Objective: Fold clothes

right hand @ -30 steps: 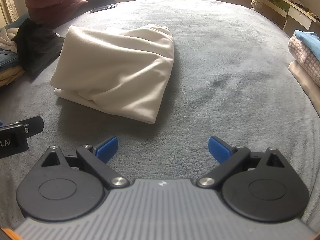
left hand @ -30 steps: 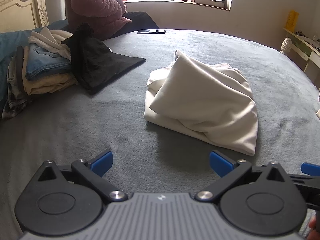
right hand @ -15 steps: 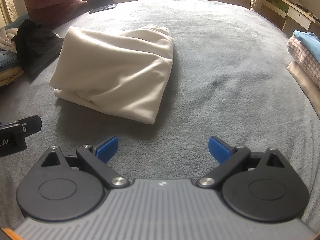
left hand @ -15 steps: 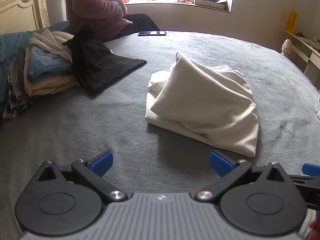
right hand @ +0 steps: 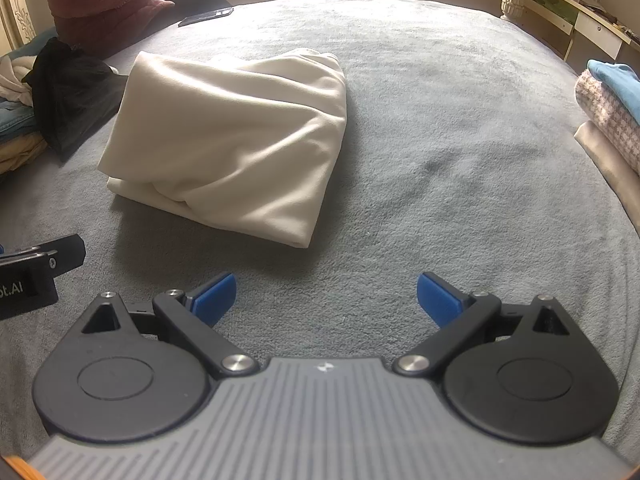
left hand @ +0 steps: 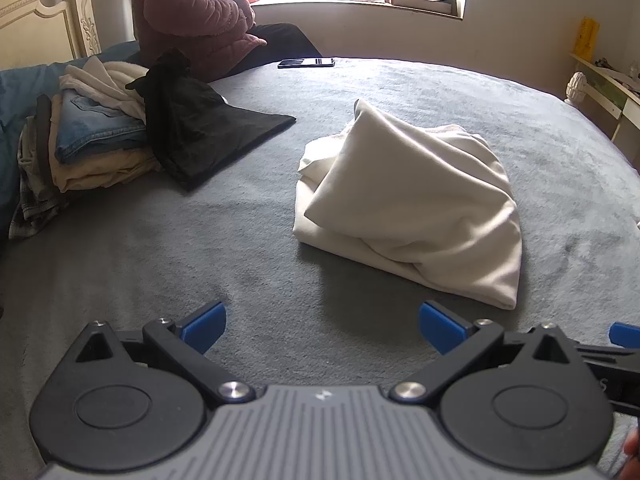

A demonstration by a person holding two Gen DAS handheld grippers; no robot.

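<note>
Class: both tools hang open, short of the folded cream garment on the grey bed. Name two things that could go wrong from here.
1. The cream garment is folded loosely, its top flap puffed up; gripping one layer may undo the fold.
2. The black garment sprawls off the side pile; a sweep by the left tool might snag it. The right tool is open too.

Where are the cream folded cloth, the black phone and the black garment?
cream folded cloth (left hand: pixel 416 204), left wrist view, its top layer.
black phone (left hand: pixel 306 63), left wrist view, its screen.
black garment (right hand: pixel 72 92), right wrist view, its middle.
</note>
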